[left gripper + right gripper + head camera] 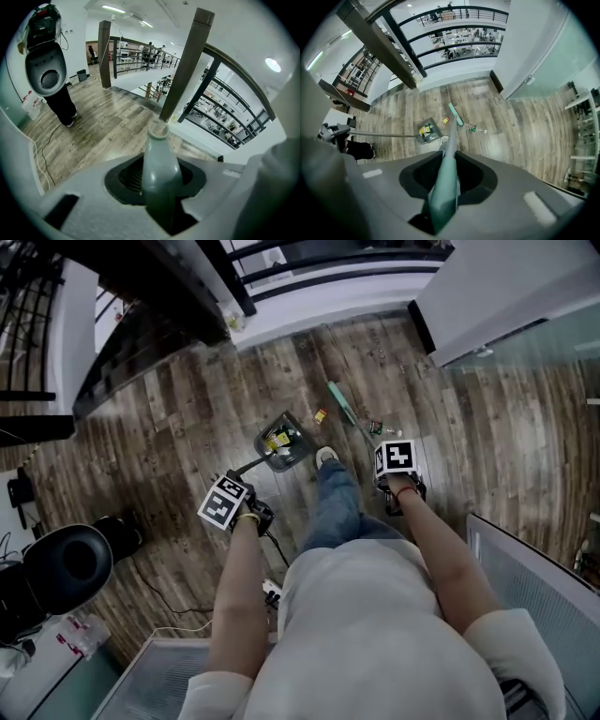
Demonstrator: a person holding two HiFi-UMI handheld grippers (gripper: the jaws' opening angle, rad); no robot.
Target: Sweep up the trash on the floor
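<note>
A dark dustpan stands on the wooden floor with yellow-green trash inside; it also shows in the right gripper view. My left gripper is shut on the dustpan's long handle. My right gripper is shut on the teal broom handle. The broom head rests on the floor beyond the pan. Loose trash lies near it: a small orange piece, a green piece and a white scrap.
A shoe stands beside the dustpan. A black rounded chair-like object and a cable are at the left. Dark railings border the far edge. A glass wall stands right; mesh panels are close by.
</note>
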